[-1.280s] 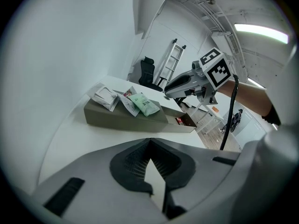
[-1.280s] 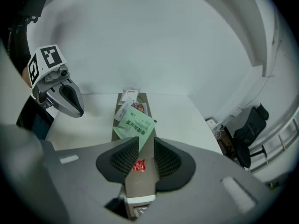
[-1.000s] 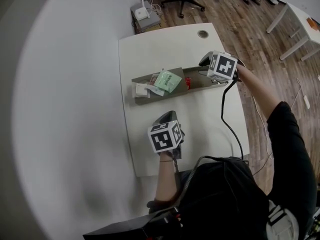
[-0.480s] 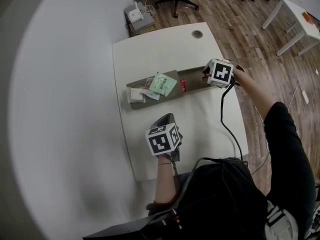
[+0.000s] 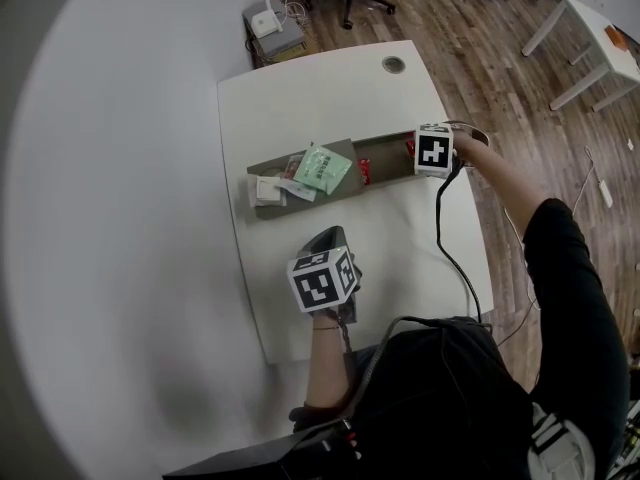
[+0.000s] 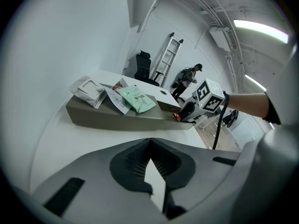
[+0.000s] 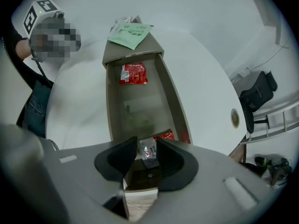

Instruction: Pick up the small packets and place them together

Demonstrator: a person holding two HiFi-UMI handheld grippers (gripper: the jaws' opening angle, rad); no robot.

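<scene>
On the right gripper (image 7: 147,147), the jaws have just been opened further and are held apart around a small red-and-white foil packet (image 7: 148,155) at the right end of the long grey tray (image 7: 110,107). The left gripper (image 6: 149,143) is closed and empty.

**An office workroom, seen past my left claw**

I read this as an office. Far beyond my left claw (image 6: 150,143) I see a black swivel chair (image 6: 142,65), a ladder (image 6: 167,55) against the white wall and a person (image 6: 188,80) standing. Under the claw is a white desk (image 5: 330,98) with a round cable port (image 5: 393,65). Off to the claw's right are wood-plank floor (image 5: 500,68) and another white desk (image 5: 600,33). A strip light (image 6: 259,29) runs overhead.
</scene>
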